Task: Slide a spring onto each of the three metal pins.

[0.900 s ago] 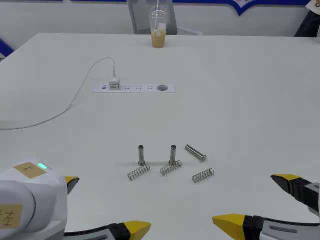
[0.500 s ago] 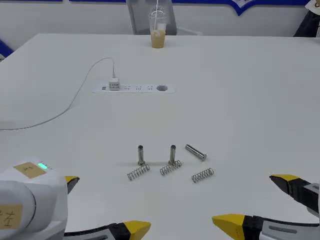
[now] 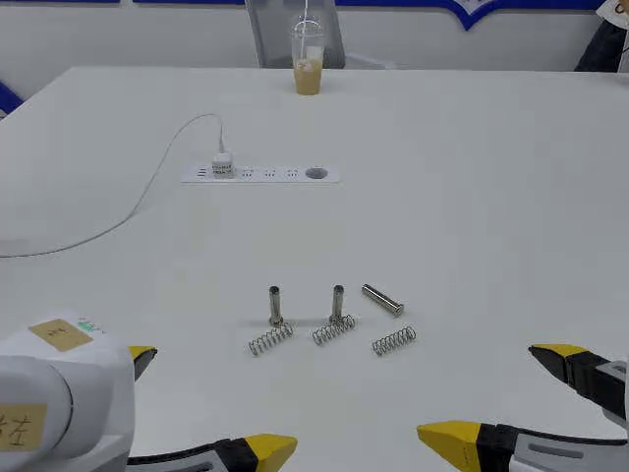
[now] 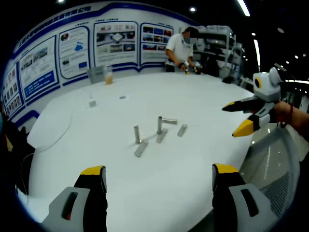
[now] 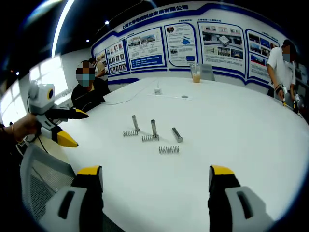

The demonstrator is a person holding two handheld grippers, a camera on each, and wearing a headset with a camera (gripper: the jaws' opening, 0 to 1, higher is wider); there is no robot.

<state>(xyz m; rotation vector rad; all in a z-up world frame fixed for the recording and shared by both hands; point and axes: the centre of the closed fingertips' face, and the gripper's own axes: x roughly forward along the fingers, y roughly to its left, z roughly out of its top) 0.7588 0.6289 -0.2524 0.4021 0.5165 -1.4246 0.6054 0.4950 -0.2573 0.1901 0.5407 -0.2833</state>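
Left gripper [image 3: 206, 403] and right gripper [image 3: 496, 391]: jaws wide, empty. Best to pinch rightmost spring [image 3: 394, 341] lightly mid-coil, turn it vertical over upright pin [image 3: 338, 303]; lying pin [image 3: 382, 300] needs standing first.

Setting: institutional lab or training hall, not a home. Evidence: large white table [image 3: 472, 177]; blue-trimmed poster boards [image 4: 116, 43] along the wall; metal shelving [image 4: 219, 46] with equipment behind a standing person [image 4: 181, 48]; ceiling strip lights [image 4: 244, 7]; power strip [image 3: 261, 174] on the table; mesh chair [image 5: 41, 176] at its edge.
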